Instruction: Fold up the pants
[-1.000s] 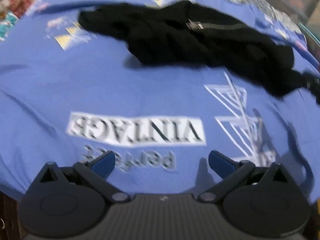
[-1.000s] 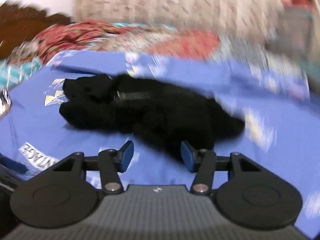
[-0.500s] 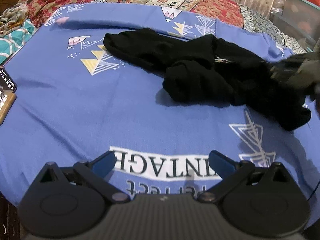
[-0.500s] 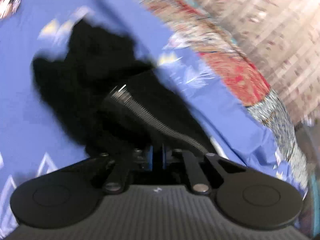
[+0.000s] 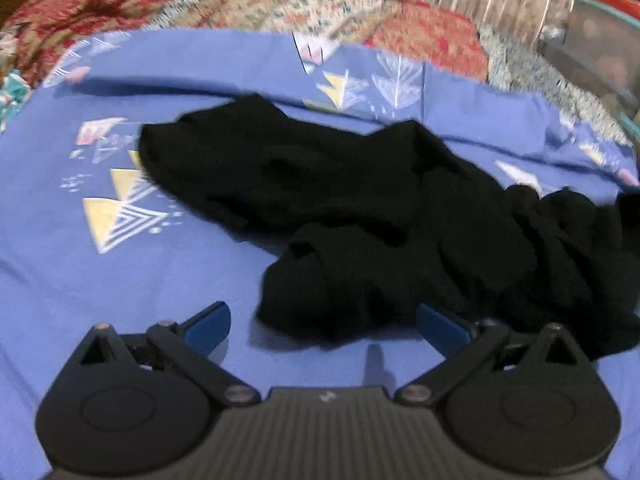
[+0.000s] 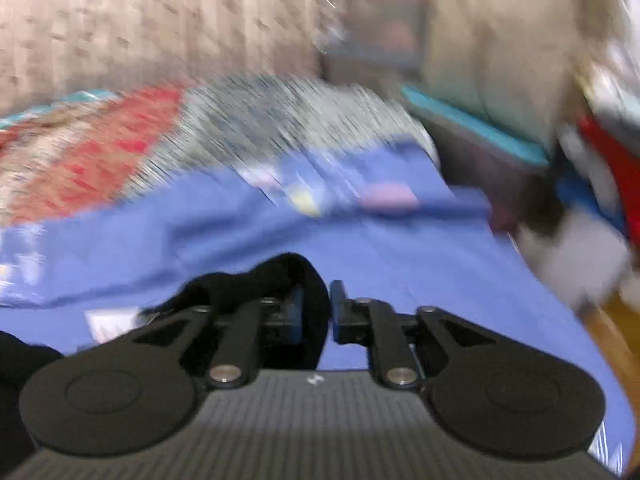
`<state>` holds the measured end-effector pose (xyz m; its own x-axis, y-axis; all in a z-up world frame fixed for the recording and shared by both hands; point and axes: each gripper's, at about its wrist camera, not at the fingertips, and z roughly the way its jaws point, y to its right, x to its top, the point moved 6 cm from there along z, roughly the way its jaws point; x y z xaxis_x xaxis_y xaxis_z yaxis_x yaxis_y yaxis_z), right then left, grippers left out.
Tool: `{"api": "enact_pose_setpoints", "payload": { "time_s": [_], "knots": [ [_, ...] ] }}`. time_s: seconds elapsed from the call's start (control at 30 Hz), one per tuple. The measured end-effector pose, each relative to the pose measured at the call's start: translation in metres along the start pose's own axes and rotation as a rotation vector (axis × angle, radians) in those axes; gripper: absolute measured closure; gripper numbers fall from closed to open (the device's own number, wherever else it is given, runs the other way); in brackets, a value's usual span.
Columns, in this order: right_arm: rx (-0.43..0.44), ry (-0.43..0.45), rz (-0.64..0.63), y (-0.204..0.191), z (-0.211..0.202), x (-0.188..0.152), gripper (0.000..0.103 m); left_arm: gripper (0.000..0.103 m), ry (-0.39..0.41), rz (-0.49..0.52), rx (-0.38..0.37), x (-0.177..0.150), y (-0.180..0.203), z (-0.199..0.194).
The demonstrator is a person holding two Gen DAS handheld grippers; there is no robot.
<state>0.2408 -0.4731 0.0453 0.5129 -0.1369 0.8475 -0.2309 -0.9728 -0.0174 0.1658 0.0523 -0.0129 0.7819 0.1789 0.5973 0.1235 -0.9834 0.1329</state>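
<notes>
Black pants (image 5: pixel 360 200) lie crumpled on a blue printed bedsheet (image 5: pixel 120 280); one leg end bunches close in front of my left gripper (image 5: pixel 322 316). That gripper hovers open just short of the bunch, nothing between its blue pads. In the blurred right wrist view, a band of the black pants (image 6: pixel 280 276) loops over the left finger and fills the narrow gap of my right gripper (image 6: pixel 318 310). Its jaws are opening with the fabric between them, lifted over the sheet (image 6: pixel 400 248).
A red patterned quilt (image 5: pixel 240 12) covers the far side of the bed, with curtains behind. Plastic storage bins (image 5: pixel 600 40) stand off the bed's right edge (image 6: pixel 480 140). A printed pale triangle design marks the sheet left of the pants.
My left gripper moved in toward the pants, which now sit nearer. My right gripper shut on the pants, then swung right and up, dragging the fabric along.
</notes>
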Motion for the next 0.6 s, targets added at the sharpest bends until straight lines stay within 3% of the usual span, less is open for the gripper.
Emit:
{"api": "enact_pose_setpoints", "payload": {
  "time_s": [0.03,0.1,0.13,0.17,0.23,0.27,0.33,0.43,0.47,0.5,0.53,0.6],
  "knots": [
    [0.000,-0.023,0.024,0.009,-0.001,-0.010,0.049,0.009,-0.017,-0.004,0.001,0.003,0.000,0.007],
    [0.027,-0.021,0.085,0.020,-0.017,-0.037,0.046,0.023,-0.057,-0.033,-0.014,0.007,0.001,0.020],
    [0.069,-0.033,0.124,0.022,-0.028,-0.053,0.045,0.038,-0.069,-0.053,-0.015,0.009,0.001,0.024],
    [0.141,-0.043,0.159,0.022,-0.035,-0.062,0.045,0.047,-0.073,-0.071,-0.015,0.012,0.000,0.026],
    [0.390,-0.039,0.180,0.002,-0.071,-0.093,0.042,0.064,-0.066,-0.085,-0.011,0.022,-0.002,0.028],
    [0.507,-0.047,0.153,-0.011,-0.089,-0.105,0.033,0.070,-0.056,-0.084,-0.021,0.029,-0.002,0.027],
    [0.651,-0.078,0.074,-0.045,-0.116,-0.126,0.026,0.079,-0.027,-0.080,-0.033,0.044,-0.001,0.024],
    [0.718,-0.166,-0.028,-0.105,-0.127,-0.164,0.025,0.083,0.055,-0.062,-0.026,0.080,0.001,0.011],
    [0.720,-0.186,-0.046,-0.122,-0.124,-0.171,0.028,0.083,0.091,-0.051,-0.019,0.094,0.002,0.005],
    [0.715,-0.206,-0.064,-0.143,-0.122,-0.181,0.038,0.084,0.120,-0.046,-0.016,0.108,0.003,-0.002],
    [0.720,-0.237,-0.072,-0.159,-0.115,-0.181,0.073,0.084,0.152,-0.043,-0.008,0.124,0.005,-0.010],
    [0.764,-0.309,-0.033,-0.183,-0.113,-0.175,0.082,0.084,0.230,-0.038,-0.011,0.157,0.009,-0.029]
  ]
}}
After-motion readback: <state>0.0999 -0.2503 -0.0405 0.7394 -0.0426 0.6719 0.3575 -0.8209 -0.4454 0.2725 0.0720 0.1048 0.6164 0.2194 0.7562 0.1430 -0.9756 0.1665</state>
